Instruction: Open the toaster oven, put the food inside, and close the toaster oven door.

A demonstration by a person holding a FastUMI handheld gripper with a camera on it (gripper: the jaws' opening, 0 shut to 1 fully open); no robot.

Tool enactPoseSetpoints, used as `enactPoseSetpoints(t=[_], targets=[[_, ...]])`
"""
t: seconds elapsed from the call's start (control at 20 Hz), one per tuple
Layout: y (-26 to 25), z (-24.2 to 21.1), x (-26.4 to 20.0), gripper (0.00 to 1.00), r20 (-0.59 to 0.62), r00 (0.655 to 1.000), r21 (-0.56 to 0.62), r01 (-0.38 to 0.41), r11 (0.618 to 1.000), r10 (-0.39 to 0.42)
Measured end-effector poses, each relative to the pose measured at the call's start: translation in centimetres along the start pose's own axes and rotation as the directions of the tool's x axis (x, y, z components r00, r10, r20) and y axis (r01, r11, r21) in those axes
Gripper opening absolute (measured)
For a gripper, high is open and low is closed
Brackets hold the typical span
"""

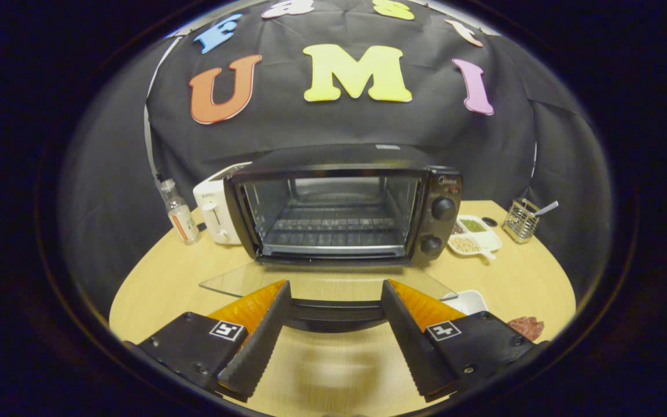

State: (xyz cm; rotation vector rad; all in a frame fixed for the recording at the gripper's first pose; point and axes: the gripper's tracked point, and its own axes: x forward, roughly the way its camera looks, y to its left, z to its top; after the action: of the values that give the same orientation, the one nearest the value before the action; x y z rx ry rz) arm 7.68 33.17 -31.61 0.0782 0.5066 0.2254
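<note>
The black toaster oven (345, 208) stands at the middle of the round wooden table with its cavity and wire rack (333, 226) exposed. Its glass door (241, 281) lies folded down nearly flat toward me. The door's dark handle (336, 313) sits between my fingers, close to the tips. My gripper (335, 284) is open, fingers spread wide on either side of the handle, pressing on nothing. A reddish piece of food (526, 328) lies on the table to the right of my right finger, beside a small white dish (468, 301).
A white toaster (215, 211) and a small clear bottle (180, 211) stand left of the oven. Right of it are a white divided dish of seasonings (475, 234) and a wire utensil holder (521, 220). The table's front edge (136, 301) curves near my fingers.
</note>
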Motion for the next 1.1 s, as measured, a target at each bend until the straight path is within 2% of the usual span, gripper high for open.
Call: enactPoseSetpoints(t=[0.35, 0.55, 0.8, 0.95, 1.1], targets=[[-0.1, -5.1, 1.7, 0.99, -0.117, 0.993, -0.026, 0.006, 1.000, -0.009], [-0.2, -5.5, 2.3, 0.99, -0.121, 0.993, -0.052, -0.007, 0.999, 0.001], [-0.9, -2.6, 0.7, 0.99, -0.064, 0.997, -0.097, -0.055, 0.994, 0.049], [-5.0, 0.5, -0.7, 1.00, 0.005, 0.999, -0.162, -0.035, 0.986, 0.036], [-11.2, 2.8, -2.2, 1.00, 0.026, 1.000, -0.185, 0.010, 0.983, -0.005]])
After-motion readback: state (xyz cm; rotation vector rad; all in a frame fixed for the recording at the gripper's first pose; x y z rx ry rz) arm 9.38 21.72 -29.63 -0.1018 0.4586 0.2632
